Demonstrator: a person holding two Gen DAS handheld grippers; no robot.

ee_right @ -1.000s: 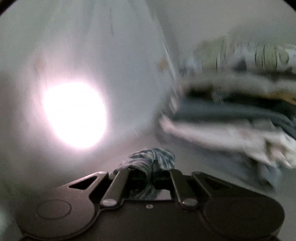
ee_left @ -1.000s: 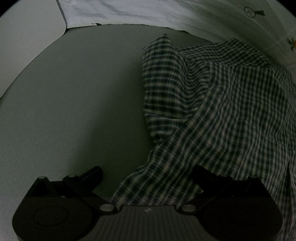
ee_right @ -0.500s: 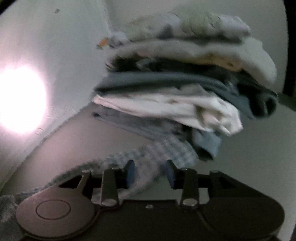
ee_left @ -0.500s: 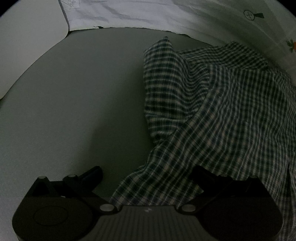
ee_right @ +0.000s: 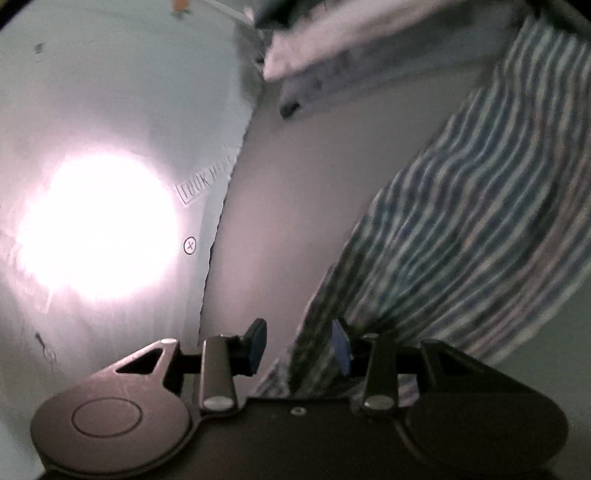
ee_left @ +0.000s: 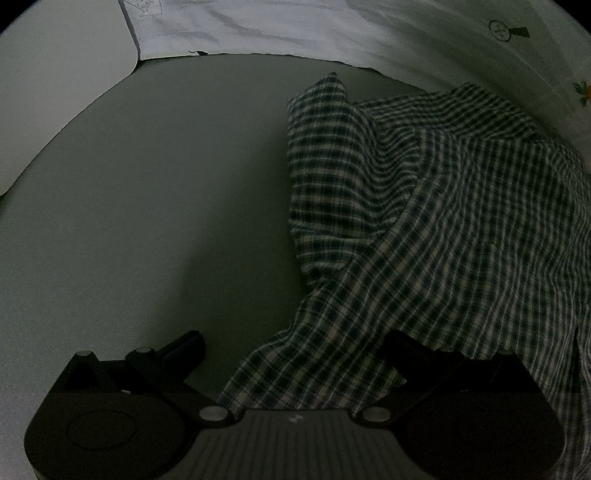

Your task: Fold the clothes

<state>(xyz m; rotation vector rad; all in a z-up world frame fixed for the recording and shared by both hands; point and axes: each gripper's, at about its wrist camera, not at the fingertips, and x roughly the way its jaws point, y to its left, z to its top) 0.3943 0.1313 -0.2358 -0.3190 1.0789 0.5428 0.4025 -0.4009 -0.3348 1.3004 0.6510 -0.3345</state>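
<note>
A dark green and white checked shirt (ee_left: 424, 229) lies rumpled on the grey table (ee_left: 147, 221), filling the right half of the left wrist view. My left gripper (ee_left: 291, 343) is wide open, low over the shirt's near edge, with cloth lying between its fingers. In the right wrist view the same shirt (ee_right: 472, 221) hangs blurred across the right side. My right gripper (ee_right: 299, 343) has its jaws apart, with a fold of the shirt running between the blue pads, beside the right pad.
A white sheet (ee_left: 295, 26) with printed marks runs along the table's far edge. A pile of folded clothes (ee_right: 332, 40) sits blurred at the top of the right wrist view. A bright light glare (ee_right: 96, 229) covers the white surface at left.
My right gripper has swung round and its jaws have opened off the shirt. The clothes pile moved to the top of its view. The left gripper and its shirt have barely moved.
</note>
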